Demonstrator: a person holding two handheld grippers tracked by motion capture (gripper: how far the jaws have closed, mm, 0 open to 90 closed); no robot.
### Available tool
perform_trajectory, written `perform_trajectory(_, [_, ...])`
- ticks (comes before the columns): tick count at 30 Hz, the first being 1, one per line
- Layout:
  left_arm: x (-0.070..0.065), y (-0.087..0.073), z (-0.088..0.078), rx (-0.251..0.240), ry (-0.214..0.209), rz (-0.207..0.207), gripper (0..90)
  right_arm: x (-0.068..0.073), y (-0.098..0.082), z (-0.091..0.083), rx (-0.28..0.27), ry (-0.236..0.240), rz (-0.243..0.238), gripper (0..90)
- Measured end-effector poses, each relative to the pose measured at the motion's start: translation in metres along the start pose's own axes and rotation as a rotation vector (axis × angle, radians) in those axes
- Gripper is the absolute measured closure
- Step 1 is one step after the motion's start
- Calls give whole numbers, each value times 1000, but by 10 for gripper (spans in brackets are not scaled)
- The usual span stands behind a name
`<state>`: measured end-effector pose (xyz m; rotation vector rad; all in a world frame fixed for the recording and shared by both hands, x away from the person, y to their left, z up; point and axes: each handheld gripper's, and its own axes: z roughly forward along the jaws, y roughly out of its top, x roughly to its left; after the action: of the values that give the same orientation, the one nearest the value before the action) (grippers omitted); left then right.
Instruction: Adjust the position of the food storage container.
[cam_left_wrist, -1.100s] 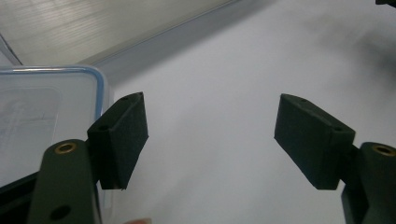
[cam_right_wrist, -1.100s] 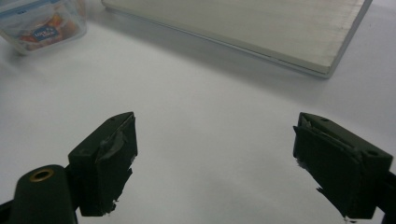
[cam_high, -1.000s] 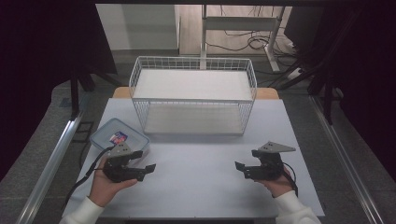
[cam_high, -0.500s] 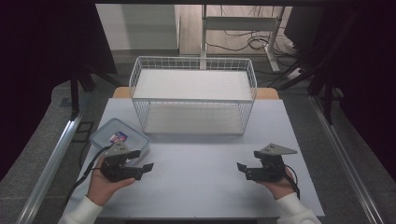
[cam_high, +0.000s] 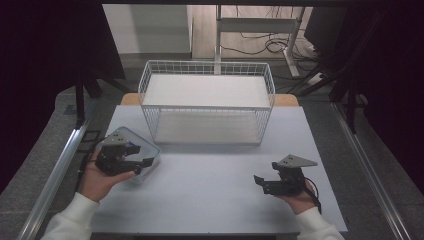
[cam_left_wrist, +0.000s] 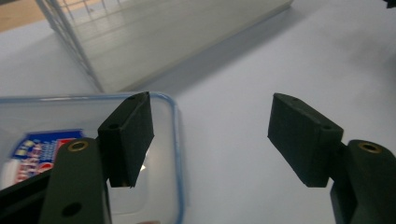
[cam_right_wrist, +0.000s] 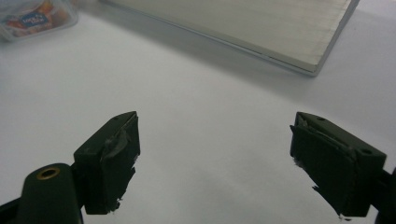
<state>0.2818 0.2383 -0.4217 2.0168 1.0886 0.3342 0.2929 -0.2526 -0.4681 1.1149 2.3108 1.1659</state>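
While the white bench (cam_high: 210, 195) carries a wire basket (cam_high: 207, 102) at upper centre, the clear lidded container (cam_high: 145, 150) sits lower left of frame, directly under the left claw (cam_high: 142, 163), which is spread with one jaw over the lid corner. Right claw (cam_high: 261, 181), lower right, also spread and holding nothing, is well apart, so the left hand is nearer.

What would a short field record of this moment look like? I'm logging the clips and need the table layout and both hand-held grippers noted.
surface: white table
basket: white wire basket at the far middle, nothing visible inside
container: clear plastic container with a blue-rimmed lid and a printed label, near left
left hand-held gripper: open, over the container's near edge, one jaw above the lid, the other over bare table
right hand-held gripper: open, holds nothing, low over bare table at the near right
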Motion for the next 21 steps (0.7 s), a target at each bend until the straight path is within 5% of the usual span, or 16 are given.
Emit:
perform_trajectory(9, [32, 17, -12, 0, 29, -28, 337, 1, -1, 2, 16, -1, -9, 163])
perform_trajectory(13, [59, 22, -16, 27, 79, -21, 354, 2, -2, 4, 26, -6, -13, 165])
perform_trajectory(16, [72, 23, -16, 41, 101, -40, 374, 2, -2, 5, 31, -8, -17, 164])
perform_trajectory(17, [90, 23, -14, 58, 125, -63, 386, 2, -3, 6, 37, -11, -21, 165])
perform_trajectory(21, [115, 21, -11, 72, 163, -104, 416, 2, -4, 7, 45, -15, -28, 164])
